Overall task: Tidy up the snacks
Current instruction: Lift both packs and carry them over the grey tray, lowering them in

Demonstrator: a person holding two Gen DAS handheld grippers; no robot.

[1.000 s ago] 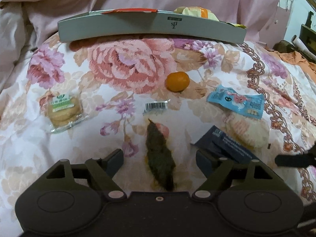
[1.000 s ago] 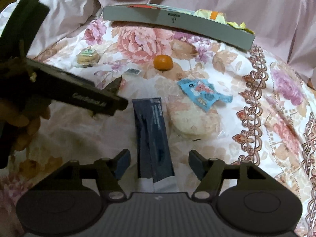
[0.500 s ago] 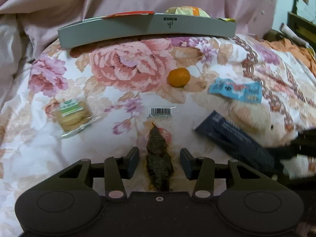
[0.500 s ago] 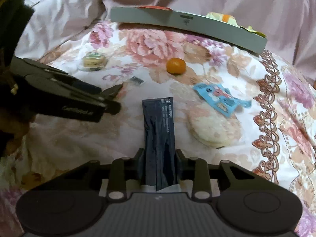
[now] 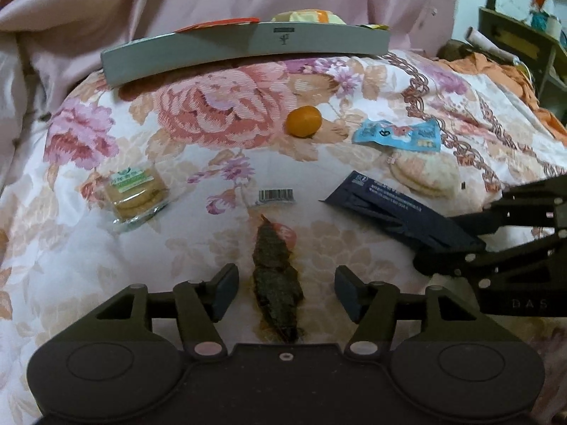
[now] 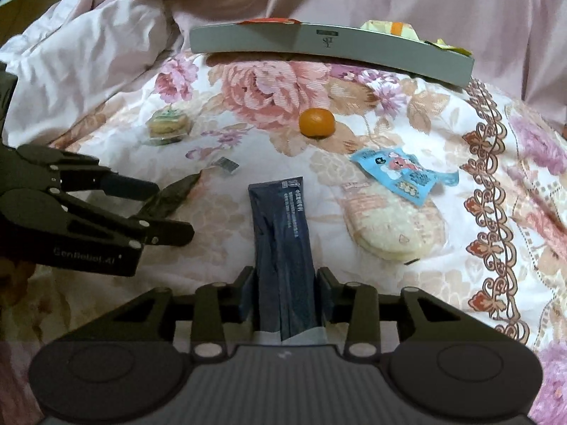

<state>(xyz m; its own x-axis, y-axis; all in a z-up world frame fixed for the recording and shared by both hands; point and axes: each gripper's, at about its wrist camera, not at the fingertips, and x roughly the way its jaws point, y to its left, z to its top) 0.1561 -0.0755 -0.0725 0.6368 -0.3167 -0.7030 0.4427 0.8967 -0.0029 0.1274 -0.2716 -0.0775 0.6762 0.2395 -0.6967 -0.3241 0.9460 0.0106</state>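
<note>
Since half a second ago my left gripper point(image 5: 285, 292) has spread its fingers wide again around the dark seaweed snack point(image 5: 276, 279), which lies on the floral bedspread point(image 5: 106, 248). I have my right gripper point(image 6: 285, 292) clamped on the navy packet point(image 6: 283, 244), near the gray tray point(image 6: 329, 49).

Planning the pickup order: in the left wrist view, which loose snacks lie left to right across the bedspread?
Biscuit pack → seaweed roll → orange → blue packet.
</note>
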